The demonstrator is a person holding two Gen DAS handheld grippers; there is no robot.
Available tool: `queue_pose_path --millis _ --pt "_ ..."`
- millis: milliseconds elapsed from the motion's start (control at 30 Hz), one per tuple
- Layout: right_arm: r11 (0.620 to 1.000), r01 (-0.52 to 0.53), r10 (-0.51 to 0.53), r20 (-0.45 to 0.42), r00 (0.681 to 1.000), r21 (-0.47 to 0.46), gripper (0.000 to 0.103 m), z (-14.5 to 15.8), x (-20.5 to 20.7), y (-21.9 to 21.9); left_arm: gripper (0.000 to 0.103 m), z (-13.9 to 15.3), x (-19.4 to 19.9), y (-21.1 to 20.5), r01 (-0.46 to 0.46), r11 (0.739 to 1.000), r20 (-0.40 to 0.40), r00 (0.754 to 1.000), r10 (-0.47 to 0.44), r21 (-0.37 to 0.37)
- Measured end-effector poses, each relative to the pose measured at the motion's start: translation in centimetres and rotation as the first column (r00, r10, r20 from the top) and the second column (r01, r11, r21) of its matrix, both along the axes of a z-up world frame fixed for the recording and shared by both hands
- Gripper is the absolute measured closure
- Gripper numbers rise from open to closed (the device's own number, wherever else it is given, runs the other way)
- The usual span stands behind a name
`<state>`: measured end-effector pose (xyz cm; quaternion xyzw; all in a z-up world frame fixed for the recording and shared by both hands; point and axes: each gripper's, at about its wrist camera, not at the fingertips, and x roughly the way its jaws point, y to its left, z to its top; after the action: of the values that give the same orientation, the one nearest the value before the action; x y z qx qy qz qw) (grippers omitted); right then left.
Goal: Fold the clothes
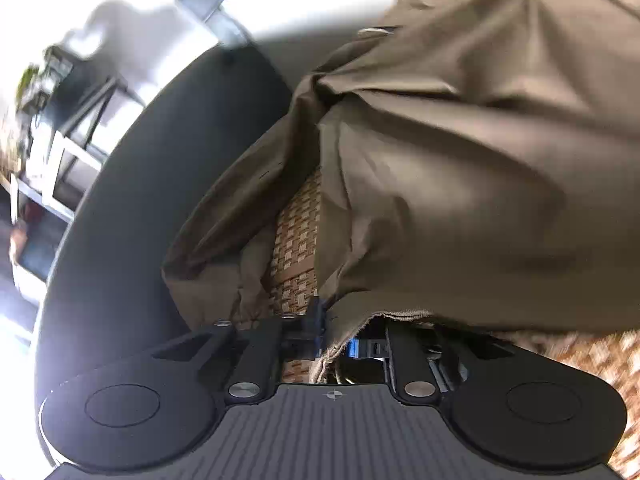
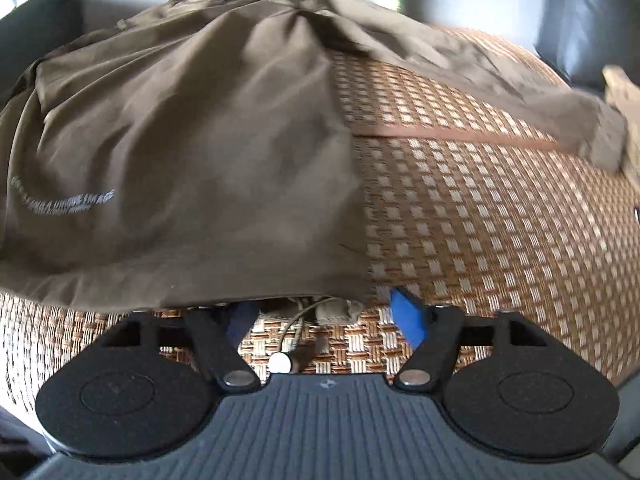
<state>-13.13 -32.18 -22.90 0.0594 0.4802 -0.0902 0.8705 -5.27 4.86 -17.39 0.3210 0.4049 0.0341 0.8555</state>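
An olive-brown garment (image 2: pixel 192 152) lies spread over a woven mat (image 2: pixel 480 220), its bulk toward the left of the right wrist view and one long sleeve (image 2: pixel 500 80) stretching away to the right across the mat. Pale lettering (image 2: pixel 64 202) is printed near the garment's left part, too blurred to read. The right hand-held gripper (image 2: pixel 320 316) sits low over the mat at the garment's near hem; its fingers stand well apart, one blue pad (image 2: pixel 408 316) showing bare beside the hem's right corner, the other finger tucked under the cloth edge. A cord with a white end (image 2: pixel 282 362) lies on the mat between the fingers. In the left wrist view the left hand-held gripper (image 1: pixel 336 336) has a fold of the garment's (image 1: pixel 460 160) hem running down between its fingers, and a blue pad (image 1: pixel 356 346) shows just right of that cloth; the fingers appear closed on the fabric. The garment rises in creased folds above this gripper, with a strip of the mat (image 1: pixel 296 240) visible through a gap in the cloth. A dark curved edge (image 1: pixel 120 200) borders the left of that view, and blurred furniture (image 1: pixel 60 120) stands beyond it.
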Motion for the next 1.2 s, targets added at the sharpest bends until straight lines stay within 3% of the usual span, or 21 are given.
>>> queue_pose_path --millis 33,100,233,400,467,533,667,800,867,933,967,1000,1067,1200 --pt "1.0 0.009 -0.01 0.015 1.0 0.019 0.056 0.3 0.1 -0.3 0.102 0.9 0.2 0.1 -0.03 0.999 0.002 1.0 0.03 -0.039" --pt "0.998 0.012 -0.013 0.025 1.0 0.063 0.096 1.0 0.6 -1.1 0.103 2.9 0.7 0.4 -0.093 0.989 0.006 0.996 0.094 -0.118" --pt "0.986 0.007 -0.015 0.043 0.999 0.164 0.097 5.8 1.7 -4.5 0.103 8.2 1.7 2.4 -0.22 0.934 -0.022 0.975 0.223 -0.282" --pt "0.972 -0.18 0.155 0.163 0.974 0.149 0.097 15.7 2.9 -6.7 0.103 13.0 2.3 4.1 -0.312 0.849 -0.147 0.95 0.275 -0.427" --pt "0.967 -0.205 0.179 0.166 0.97 0.153 0.097 18.0 3.2 -7.5 0.103 13.4 1.7 3.4 -0.282 0.874 -0.176 0.957 0.229 -0.397" --pt "0.969 -0.207 0.189 0.13 0.973 0.138 0.098 16.1 2.7 -7.5 0.103 12.6 0.9 2.5 -0.238 0.905 -0.212 0.962 0.17 -0.354" --pt "0.971 -0.212 0.207 0.057 0.977 0.11 0.1 12.3 1.8 -7.5 0.103 7.1 -1.1 0.6 -0.158 0.952 -0.31 0.948 0.072 -0.263" --pt "0.972 -0.219 0.221 -0.016 0.975 0.082 0.101 8.4 0.9 -7.5 0.102 1.1 -1.2 -0.1 -0.168 0.974 -0.331 0.937 0.109 -0.153" --pt "0.972 -0.224 0.228 -0.053 0.972 0.068 0.099 6.5 0.4 -7.4 0.098 0.4 -1.1 -0.4 -0.153 0.98 -0.312 0.944 0.107 -0.128" --pt "0.972 -0.229 0.233 -0.09 0.968 0.055 0.086 4.6 0.0 -7.4 0.088 0.3 -1.4 -0.8 -0.122 0.987 -0.29 0.953 0.085 -0.109" --pt "0.972 -0.231 0.235 -0.109 0.966 0.048 0.068 3.6 -0.3 -7.4 0.085 0.4 -1.6 -1.1 -0.095 0.991 -0.276 0.959 0.064 -0.098" --pt "0.973 -0.228 0.231 -0.114 0.966 0.043 0.054 2.9 -0.6 -7.4 0.073 0.4 -1.8 -1.2 -0.077 0.993 -0.262 0.964 0.052 -0.084" --pt "0.979 -0.197 0.2 -0.081 0.976 0.046 0.05 2.6 -1.6 -7.2 0.063 0.1 -1.6 -1.4 -0.065 0.996 -0.251 0.967 0.047 -0.062" --pt "0.989 -0.131 0.131 -0.002 0.991 0.071 0.05 1.8 -2.0 -6.8 0.061 -0.4 -1.2 -2.2 -0.065 0.997 -0.235 0.97 0.056 -0.03"
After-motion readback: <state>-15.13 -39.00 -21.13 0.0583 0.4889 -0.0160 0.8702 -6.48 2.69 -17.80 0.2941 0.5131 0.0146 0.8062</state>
